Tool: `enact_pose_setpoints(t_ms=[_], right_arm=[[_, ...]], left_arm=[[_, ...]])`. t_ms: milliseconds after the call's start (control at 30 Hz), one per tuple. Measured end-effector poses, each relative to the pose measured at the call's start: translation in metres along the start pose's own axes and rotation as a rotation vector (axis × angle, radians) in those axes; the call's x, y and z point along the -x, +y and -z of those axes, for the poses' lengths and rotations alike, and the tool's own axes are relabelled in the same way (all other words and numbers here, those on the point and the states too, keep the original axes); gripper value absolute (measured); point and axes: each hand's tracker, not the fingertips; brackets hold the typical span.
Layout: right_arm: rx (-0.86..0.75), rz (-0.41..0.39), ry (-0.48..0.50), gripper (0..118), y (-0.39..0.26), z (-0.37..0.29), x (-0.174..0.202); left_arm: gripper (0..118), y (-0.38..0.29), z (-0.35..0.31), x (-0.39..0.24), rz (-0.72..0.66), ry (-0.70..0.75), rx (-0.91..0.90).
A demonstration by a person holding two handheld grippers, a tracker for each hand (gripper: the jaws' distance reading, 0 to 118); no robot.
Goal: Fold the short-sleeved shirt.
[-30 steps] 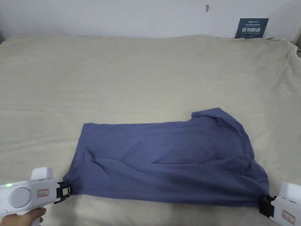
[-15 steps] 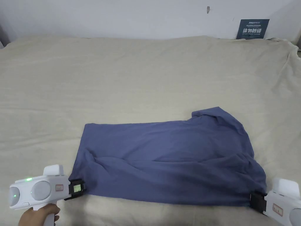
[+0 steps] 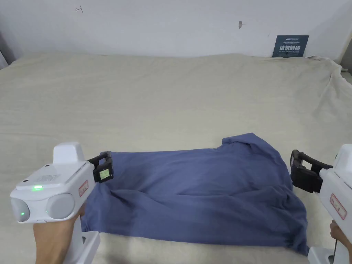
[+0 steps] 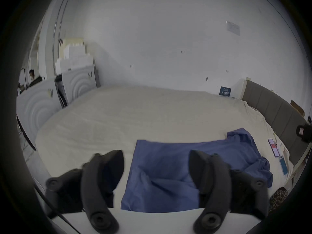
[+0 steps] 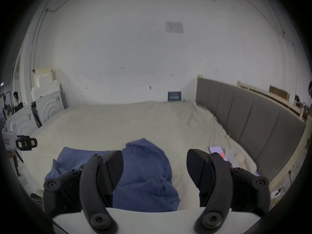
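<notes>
The blue shirt lay spread on the near half of the bed, already doubled lengthwise into a long band, with its hem end toward the left and its collar and sleeve end bunched up at the right. Loose ridges ran across the cloth and the near right corner was crumpled, so the fold probably wanted smoothing before the next one.

The left gripper hovered above the far left corner with its jaws wide apart and nothing between them, as its own view showed. The right gripper hung just off the shirt's right edge, likewise wide and empty. Held at opposite ends and clear of the cloth, they seemed placed to come down on the two ends for a crosswise fold.

A phone lay on the sheet well to the right, near the grey headboard, and a small dark sign leaned against the wall.
</notes>
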Motion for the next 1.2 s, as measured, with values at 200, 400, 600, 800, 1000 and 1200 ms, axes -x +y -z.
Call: enact_pose_setpoints(t_ms=[200, 400, 600, 800, 1000, 1200], right_arm=[[-0.062, -0.022, 0.013, 0, -0.004, -0.001, 0.009], [-0.068, -0.031, 0.031, 0, -0.007, 0.013, 0.004], [-0.052, -0.008, 0.028, 0, -0.006, 0.033, -0.002], [-0.020, -0.003, 0.017, 0, -0.007, 0.062, -0.004], [0.019, -0.003, 0.001, 0, -0.007, 0.099, 0.004], [0.061, -0.004, -0.020, 0, -0.009, 0.126, 0.012]], left_arm=[[0, -0.006, -0.007, -0.005, -0.029, -0.070, -0.068], [0, -0.005, -0.002, -0.009, 0.002, -0.091, -0.062], [0, 0.009, 0.035, 0.001, 0.010, -0.092, -0.007], [0, 0.025, 0.116, 0.025, -0.002, -0.081, 0.105], [0, 0.037, 0.209, 0.051, -0.050, -0.062, 0.262], [50, 0.031, 0.274, 0.070, -0.112, -0.047, 0.385]])
